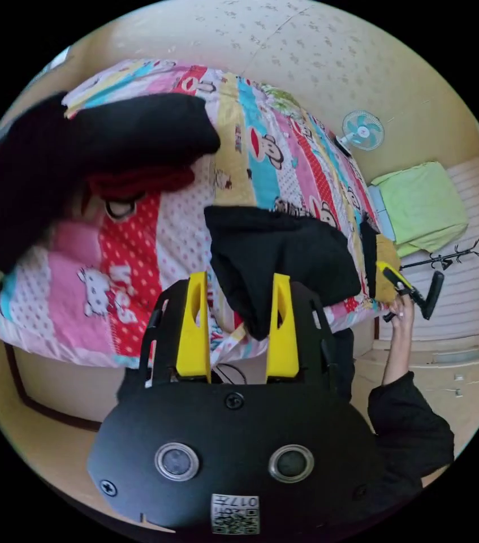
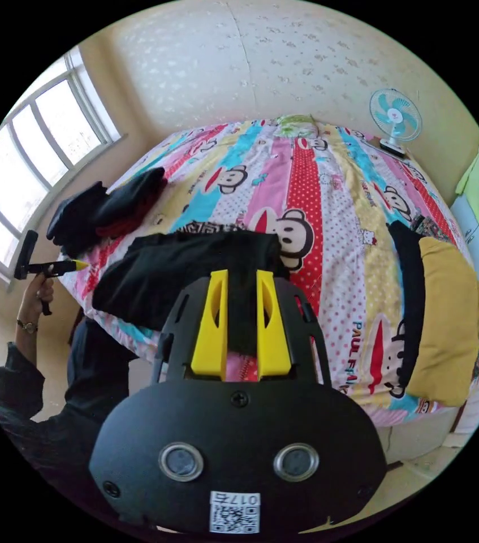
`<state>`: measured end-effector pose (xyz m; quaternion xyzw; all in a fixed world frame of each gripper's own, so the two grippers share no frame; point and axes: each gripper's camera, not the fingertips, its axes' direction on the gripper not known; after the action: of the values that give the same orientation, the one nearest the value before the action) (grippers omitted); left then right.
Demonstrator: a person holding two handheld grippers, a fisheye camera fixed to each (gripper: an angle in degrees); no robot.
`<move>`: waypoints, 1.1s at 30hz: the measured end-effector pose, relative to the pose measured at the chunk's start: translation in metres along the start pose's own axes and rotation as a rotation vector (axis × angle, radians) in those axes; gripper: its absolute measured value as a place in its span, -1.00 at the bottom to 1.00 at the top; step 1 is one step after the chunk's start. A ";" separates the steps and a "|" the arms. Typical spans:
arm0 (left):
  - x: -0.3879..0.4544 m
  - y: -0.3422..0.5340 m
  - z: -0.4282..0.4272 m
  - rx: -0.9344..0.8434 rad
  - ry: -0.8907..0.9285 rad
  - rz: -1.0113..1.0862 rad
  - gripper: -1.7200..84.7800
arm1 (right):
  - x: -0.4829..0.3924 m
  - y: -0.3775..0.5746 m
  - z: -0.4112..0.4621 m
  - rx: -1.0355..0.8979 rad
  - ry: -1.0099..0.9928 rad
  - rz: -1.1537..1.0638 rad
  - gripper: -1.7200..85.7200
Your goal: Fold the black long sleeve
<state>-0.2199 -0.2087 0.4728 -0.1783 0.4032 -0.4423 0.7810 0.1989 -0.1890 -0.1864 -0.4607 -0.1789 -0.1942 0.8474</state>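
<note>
One bed (image 2: 329, 186) carries one folded black long sleeve (image 2: 188, 266), one dark clothes pile (image 2: 109, 212) and one yellow-and-black pile (image 2: 443, 311). One fan (image 2: 396, 116) stands beyond.

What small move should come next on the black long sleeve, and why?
Probably lower both grippers back onto the black long sleeve. It lies loosely bunched at the near edge of the bed, not squared off. The left gripper and right gripper stand open, held above it and gripping nothing, so a fresh grasp at its edges seems needed.
</note>
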 end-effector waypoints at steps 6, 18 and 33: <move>-0.033 0.051 0.070 -0.053 0.186 -0.159 -0.63 | 0.004 0.082 0.080 -0.157 0.188 0.078 -0.89; -0.026 0.032 0.035 0.026 0.274 -0.194 -0.87 | -0.051 0.057 0.121 -0.101 0.136 -0.038 -0.81; 0.294 -0.060 0.111 -0.133 0.300 0.619 -0.89 | 0.051 0.135 0.058 -0.044 -0.129 0.276 -0.77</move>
<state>-0.0815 -0.4958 0.4400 -0.0313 0.5762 -0.1786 0.7969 0.3024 -0.0808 -0.2280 -0.5109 -0.1637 -0.0499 0.8424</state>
